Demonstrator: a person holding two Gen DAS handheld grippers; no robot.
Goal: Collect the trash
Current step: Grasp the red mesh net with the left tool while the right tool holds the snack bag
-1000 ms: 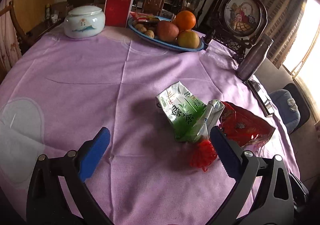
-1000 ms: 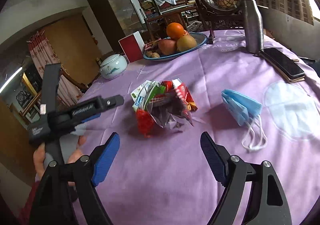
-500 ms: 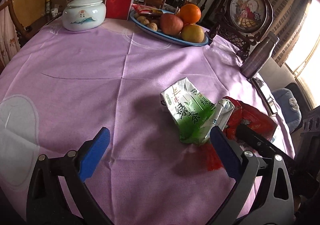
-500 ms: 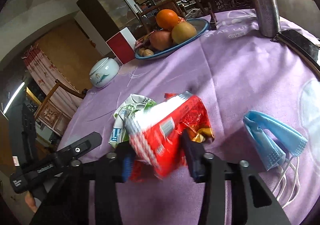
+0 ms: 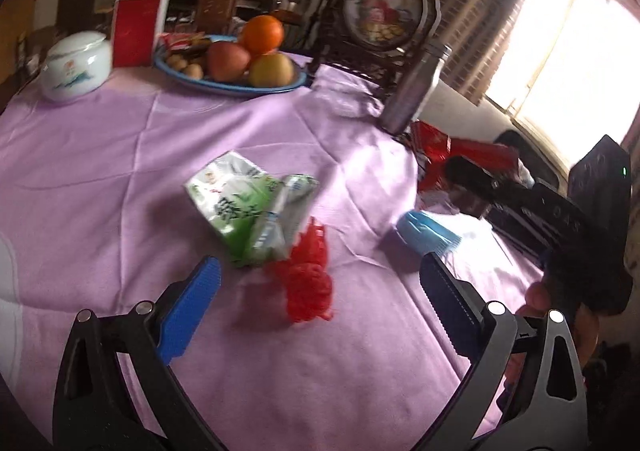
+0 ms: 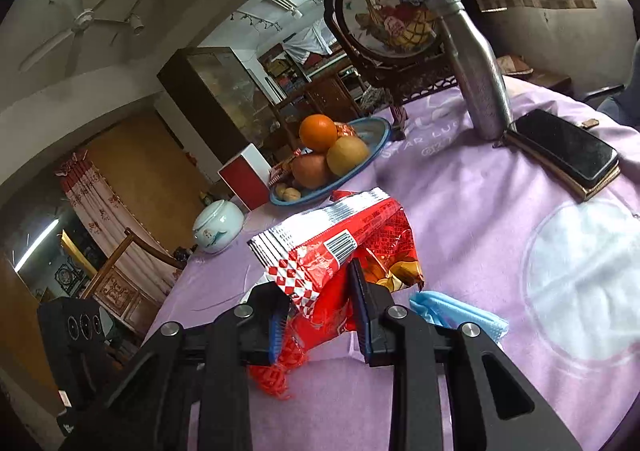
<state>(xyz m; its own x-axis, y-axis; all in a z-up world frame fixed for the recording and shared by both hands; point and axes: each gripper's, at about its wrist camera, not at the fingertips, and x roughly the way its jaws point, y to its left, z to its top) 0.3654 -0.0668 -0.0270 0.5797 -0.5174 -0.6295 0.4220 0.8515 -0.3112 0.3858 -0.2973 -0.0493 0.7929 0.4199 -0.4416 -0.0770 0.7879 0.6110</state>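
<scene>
Trash: I count four loose pieces on the purple surface [image 5: 120, 155], bunched toward its near-right part, well apart from the fruit plate [image 5: 236, 89] and steel bottle [image 6: 478, 71], which I judge are not mine to take.
Red snack wrapper [image 6: 352, 247]: the biggest piece, lifted off the cloth and pinched at its crumpled lower end so the sealed flat end sticks out forward.
Right gripper [image 6: 320, 315]: fingers drawn in tight on the wrapper, foil squeezed between the blue pads; a low, firm pinch suits thin foil that would slip from a loose hold.
Green packet [image 5: 248, 211]: lies flat and creased near the middle of the surface, ahead of my left fingers, touching the red net at its near corner.
Left gripper [image 5: 316, 299]: fingers spread wide with nothing held, hovering low above the cloth; the red net sits in the gap, so I judge it or the packet is the next pick.
Blue face mask [image 5: 428, 237]: folded on the surface to the right, apart from the packet, partly hidden under the right gripper in its own view.
Red net [image 5: 310, 277]: smallest piece, a bunched mesh scrap; soft and springy, I'd expect it to need a full close.
Bin: none in view, so I cannot tell where the wrapper is headed.
</scene>
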